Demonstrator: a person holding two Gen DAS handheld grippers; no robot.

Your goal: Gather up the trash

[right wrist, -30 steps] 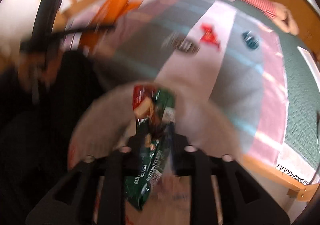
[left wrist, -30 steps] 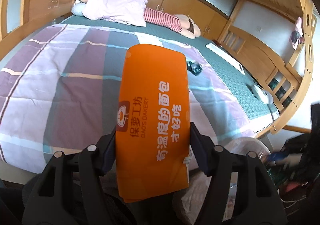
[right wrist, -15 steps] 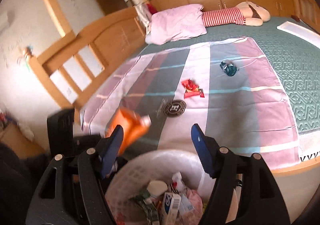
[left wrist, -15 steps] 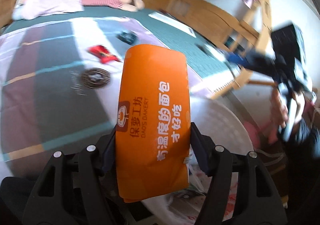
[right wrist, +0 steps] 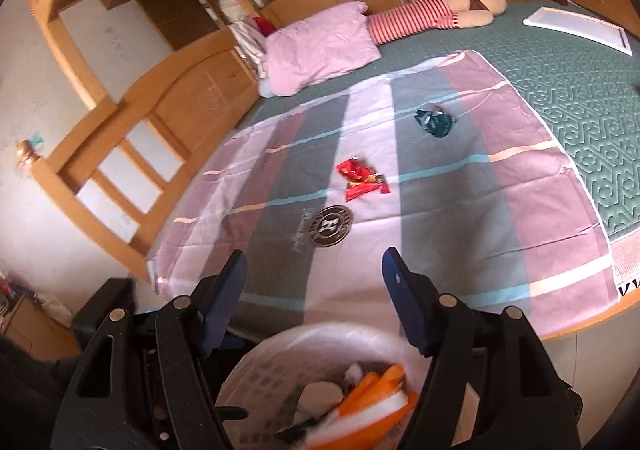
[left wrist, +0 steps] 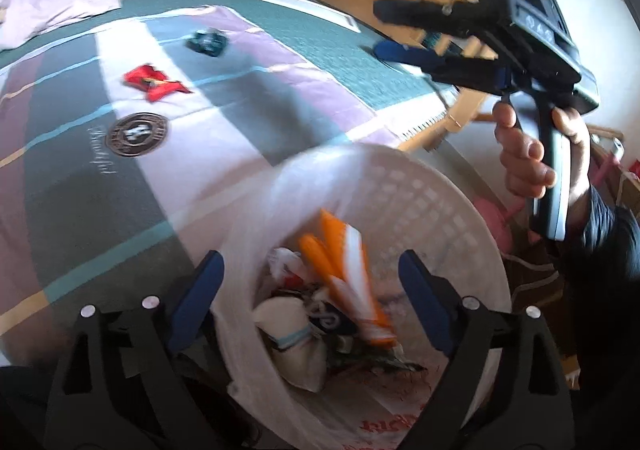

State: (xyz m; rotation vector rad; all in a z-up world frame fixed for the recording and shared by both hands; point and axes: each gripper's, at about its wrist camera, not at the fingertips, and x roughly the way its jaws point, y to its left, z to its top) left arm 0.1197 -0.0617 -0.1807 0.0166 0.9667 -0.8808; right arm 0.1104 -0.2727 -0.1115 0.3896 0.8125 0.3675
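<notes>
A white lined trash basket (left wrist: 432, 202) stands beside the bed and holds several pieces of trash. An orange bakery bag (left wrist: 348, 274) lies inside it, blurred, and also shows in the right wrist view (right wrist: 372, 406). My left gripper (left wrist: 310, 284) is open and empty above the basket. My right gripper (right wrist: 314, 282) is open and empty over the bed's near edge, above the basket (right wrist: 280, 354); it shows in the left wrist view (left wrist: 404, 30). A red wrapper (right wrist: 362, 178) and a dark green wrapper (right wrist: 436, 122) lie on the striped sheet.
A round dark logo (right wrist: 330, 226) is printed on the sheet. A pink pillow (right wrist: 320, 46) and a striped plush toy (right wrist: 432, 12) lie at the head of the bed. A wooden headboard (right wrist: 132, 122) runs along the left. A white flat item (right wrist: 576, 28) lies far right.
My left gripper has opened and let go of the orange bag, which has dropped into the basket. My right gripper let go of the green wrapper earlier and has lifted toward the bed.
</notes>
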